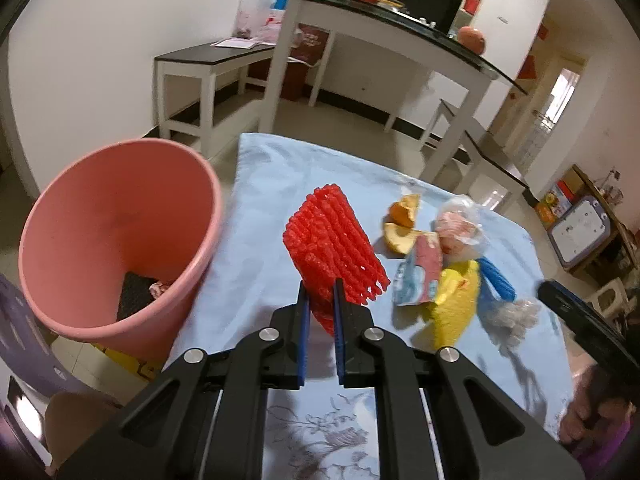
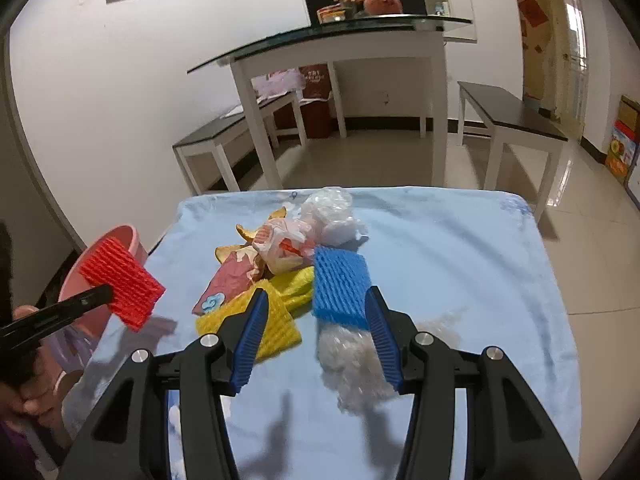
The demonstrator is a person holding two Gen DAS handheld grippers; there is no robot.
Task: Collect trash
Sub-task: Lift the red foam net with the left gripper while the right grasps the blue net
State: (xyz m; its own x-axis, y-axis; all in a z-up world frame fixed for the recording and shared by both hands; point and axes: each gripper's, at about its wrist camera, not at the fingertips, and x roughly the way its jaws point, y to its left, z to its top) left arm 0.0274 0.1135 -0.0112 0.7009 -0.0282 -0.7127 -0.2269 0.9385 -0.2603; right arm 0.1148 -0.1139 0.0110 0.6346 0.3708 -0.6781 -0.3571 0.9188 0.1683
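- The red foam net (image 1: 334, 244) is clamped at its lower edge between the blue pads of the left gripper (image 1: 321, 300), whose jaws are nearly together; the net is held up off the light blue cloth (image 1: 264, 208).
- In the right wrist view the same net (image 2: 122, 282) is seen raised at the cloth's left edge, in front of the pink bin (image 2: 128, 240), with a hand (image 2: 28, 384) seen behind the gripper.
- The right gripper (image 2: 318, 318) is held with its jaws spread and nothing pressed between them; its pads are placed just above the yellow foam net (image 2: 276, 320) and the blue foam net (image 2: 340, 284), with crumpled clear plastic (image 2: 352, 364) seen between them.
- Further along the cloth, a pile is seen: a pink wrapper (image 2: 230, 280), orange peel (image 1: 402, 220) and a knotted clear bag (image 2: 328, 210).
- The pink bin (image 1: 116, 236) is placed just beside the cloth's left edge, tilted in view, with a dark object and some scrap lying at its bottom.
- Beyond, a glass-topped white table (image 2: 340, 40) and dark-topped benches (image 2: 508, 108) are seen against the wall.
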